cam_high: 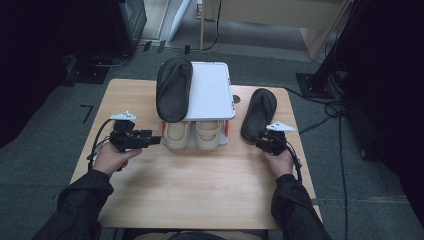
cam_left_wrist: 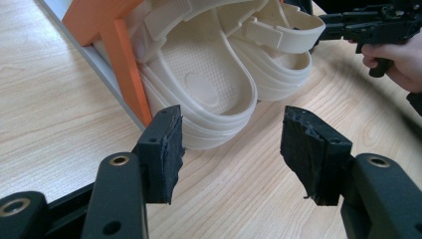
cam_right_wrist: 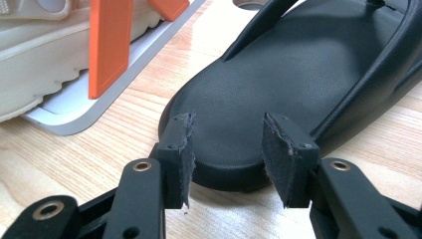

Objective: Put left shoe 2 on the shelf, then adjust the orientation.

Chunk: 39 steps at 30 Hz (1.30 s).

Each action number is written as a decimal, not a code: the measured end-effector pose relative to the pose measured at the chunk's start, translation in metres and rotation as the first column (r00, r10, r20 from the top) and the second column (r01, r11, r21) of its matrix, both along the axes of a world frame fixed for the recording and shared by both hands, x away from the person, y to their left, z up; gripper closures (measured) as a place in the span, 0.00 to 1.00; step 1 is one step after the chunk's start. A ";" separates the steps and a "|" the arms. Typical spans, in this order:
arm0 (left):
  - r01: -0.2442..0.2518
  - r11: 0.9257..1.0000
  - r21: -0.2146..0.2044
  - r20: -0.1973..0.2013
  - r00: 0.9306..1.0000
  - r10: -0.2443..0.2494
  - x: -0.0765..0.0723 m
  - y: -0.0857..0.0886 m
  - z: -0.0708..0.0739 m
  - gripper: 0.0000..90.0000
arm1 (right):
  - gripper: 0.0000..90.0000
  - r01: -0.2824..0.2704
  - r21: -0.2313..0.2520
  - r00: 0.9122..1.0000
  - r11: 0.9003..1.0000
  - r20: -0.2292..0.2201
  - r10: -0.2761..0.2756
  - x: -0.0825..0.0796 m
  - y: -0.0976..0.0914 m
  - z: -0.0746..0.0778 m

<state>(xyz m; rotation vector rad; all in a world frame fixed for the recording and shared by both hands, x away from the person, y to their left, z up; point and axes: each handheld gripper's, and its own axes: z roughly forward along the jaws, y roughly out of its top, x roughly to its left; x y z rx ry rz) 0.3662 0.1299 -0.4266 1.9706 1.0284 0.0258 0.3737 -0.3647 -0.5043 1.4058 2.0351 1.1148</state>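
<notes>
A small rack with a white top [cam_high: 212,90] and orange legs [cam_left_wrist: 127,59] stands at the table's far middle. One black sandal [cam_high: 174,87] lies on the rack's top. Its mate [cam_high: 258,114] lies on the table to the rack's right. Two cream sandals [cam_high: 177,134] [cam_high: 207,134] sit on the lower shelf, heels toward me. My left gripper [cam_high: 155,139] is open, its jaws level just short of the left cream sandal's heel [cam_left_wrist: 204,84]. My right gripper [cam_right_wrist: 226,154] is open at the heel of the black sandal [cam_right_wrist: 298,74], one pad on each side of the heel's tip, not pressing.
The wooden table [cam_high: 200,185] has bare room across its near half. A round hole [cam_high: 236,99] sits by the rack's right side. Cables trail on the grey floor to the right, and dark equipment stands at the far left.
</notes>
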 end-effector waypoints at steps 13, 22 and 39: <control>-0.002 1.000 0.007 -0.001 1.000 0.002 0.002 -0.004 -0.004 0.47 | 0.63 0.024 0.012 1.000 1.000 -0.012 -0.024 0.021 0.006 -0.004; -0.004 1.000 0.007 -0.005 1.000 0.004 0.000 -0.007 -0.010 0.46 | 0.65 0.005 0.008 1.000 1.000 -0.007 -0.005 0.011 0.006 -0.005; -0.013 1.000 0.015 -0.010 1.000 0.013 0.001 -0.005 -0.015 0.46 | 0.64 -0.009 0.047 1.000 0.999 -0.013 0.010 -0.013 0.001 -0.003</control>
